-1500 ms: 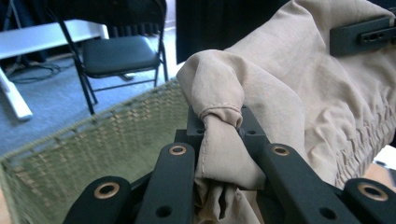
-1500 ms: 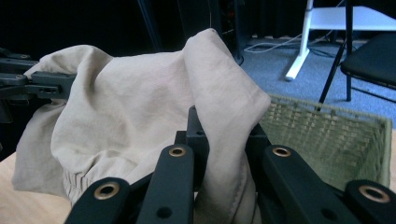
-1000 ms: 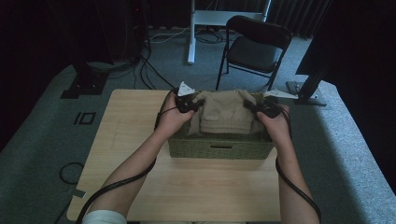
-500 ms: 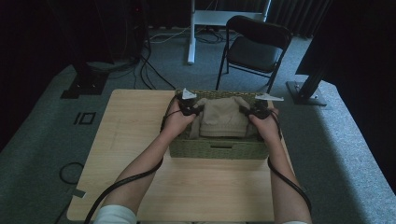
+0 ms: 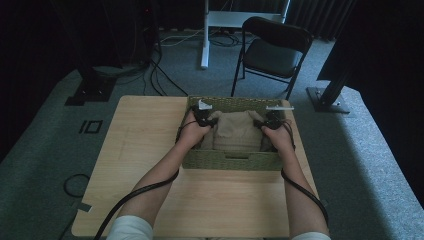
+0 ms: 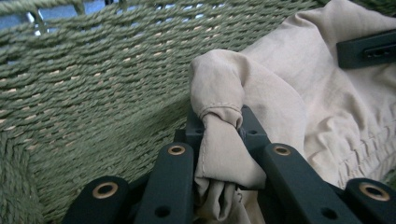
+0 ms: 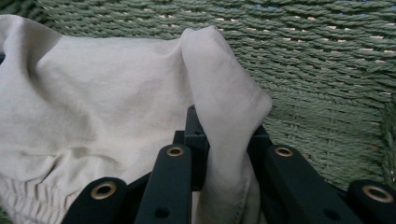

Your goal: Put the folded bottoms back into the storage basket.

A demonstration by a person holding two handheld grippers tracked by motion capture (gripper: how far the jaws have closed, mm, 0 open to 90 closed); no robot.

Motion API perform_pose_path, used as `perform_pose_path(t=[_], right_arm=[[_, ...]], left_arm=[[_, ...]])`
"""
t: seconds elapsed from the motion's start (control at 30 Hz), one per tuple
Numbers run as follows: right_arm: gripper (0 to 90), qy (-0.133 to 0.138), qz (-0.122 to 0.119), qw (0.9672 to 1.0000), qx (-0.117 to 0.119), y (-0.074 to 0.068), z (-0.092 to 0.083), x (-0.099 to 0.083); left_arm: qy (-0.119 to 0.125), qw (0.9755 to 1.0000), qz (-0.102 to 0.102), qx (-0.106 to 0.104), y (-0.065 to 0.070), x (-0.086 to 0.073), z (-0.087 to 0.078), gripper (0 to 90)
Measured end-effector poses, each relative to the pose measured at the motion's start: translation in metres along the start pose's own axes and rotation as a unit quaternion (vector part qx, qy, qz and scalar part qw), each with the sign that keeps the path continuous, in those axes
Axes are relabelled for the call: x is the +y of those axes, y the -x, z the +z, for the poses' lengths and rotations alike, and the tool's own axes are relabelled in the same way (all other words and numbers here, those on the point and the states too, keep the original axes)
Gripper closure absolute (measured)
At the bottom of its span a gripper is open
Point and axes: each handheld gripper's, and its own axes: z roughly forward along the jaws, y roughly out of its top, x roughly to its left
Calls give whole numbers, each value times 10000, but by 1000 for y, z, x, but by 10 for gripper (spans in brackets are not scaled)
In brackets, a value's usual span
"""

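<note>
A beige cloth garment (image 5: 239,131) lies folded inside a green woven basket (image 5: 230,162) on the wooden table. My left gripper (image 5: 204,119) is down in the basket's left side, shut on a bunched corner of the cloth (image 6: 219,126). My right gripper (image 5: 272,121) is in the basket's right side, shut on another fold of the cloth (image 7: 224,116). Both sets of jaws pinch fabric close to the basket's far woven wall (image 6: 93,79). The other gripper's black jaw (image 6: 366,49) lies on the cloth at the upper right of the left gripper view.
The wooden table (image 5: 140,150) has free surface left of and in front of the basket. A black folding chair (image 5: 272,50) and a white desk leg (image 5: 205,35) stand beyond the table. Cables trail from both grippers over the table's near edge.
Both grippers have come down into the basket with the cloth, moving inward and nearer to the person. The cloth sat above the rim before and now lies inside the basket.
</note>
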Motion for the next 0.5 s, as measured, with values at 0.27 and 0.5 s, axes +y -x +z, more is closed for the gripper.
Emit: perform_pose_path(t=[0.27,0.5], right_arm=[[690,-300,-107,9991,-296,-1,12,0],[390,-102,-21,9991,-401,1,15,0]], left_arm=[[-173,9997,-75,152,-2,-2,10,692],[-84,9996,54,276,-4,-2,12,404]])
